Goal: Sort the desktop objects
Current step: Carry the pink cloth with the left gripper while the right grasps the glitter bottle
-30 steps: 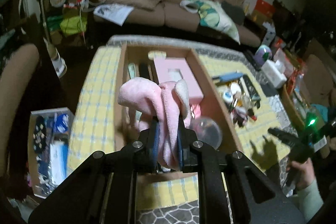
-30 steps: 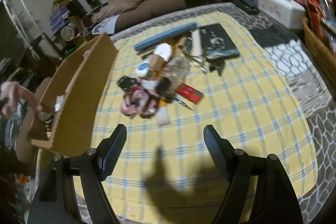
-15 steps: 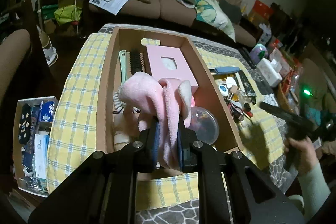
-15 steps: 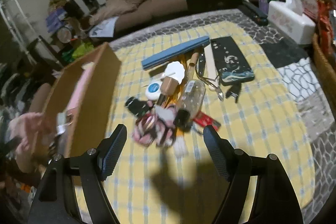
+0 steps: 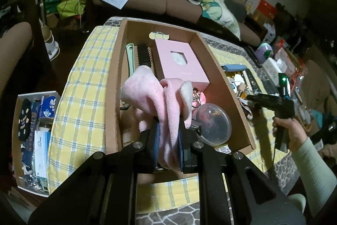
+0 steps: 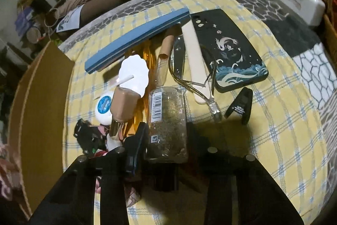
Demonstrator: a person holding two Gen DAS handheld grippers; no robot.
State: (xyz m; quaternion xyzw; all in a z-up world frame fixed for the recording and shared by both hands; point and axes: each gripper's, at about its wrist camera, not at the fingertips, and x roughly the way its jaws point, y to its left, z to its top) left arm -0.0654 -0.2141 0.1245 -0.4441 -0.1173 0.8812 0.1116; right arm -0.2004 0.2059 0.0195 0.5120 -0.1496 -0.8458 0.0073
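Left gripper (image 5: 168, 140) clamps pink towel (image 5: 155, 96) over box (image 5: 221, 77); right gripper (image 6: 166, 136) seemingly straddles bottle (image 6: 167, 117)

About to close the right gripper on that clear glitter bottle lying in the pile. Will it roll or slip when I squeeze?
The clear glitter bottle looks round-bodied and lies on its side, so it may roll if nudged. Its smooth, glossy wall could slip between the right gripper fingers. It looks nearly full, so probably heavier than it seems.

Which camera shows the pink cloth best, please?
The left wrist view: the pink cloth fills its centre, clamped between the left tongs above the cardboard box. The right wrist view shows only a blurred pink scrap at its left edge.
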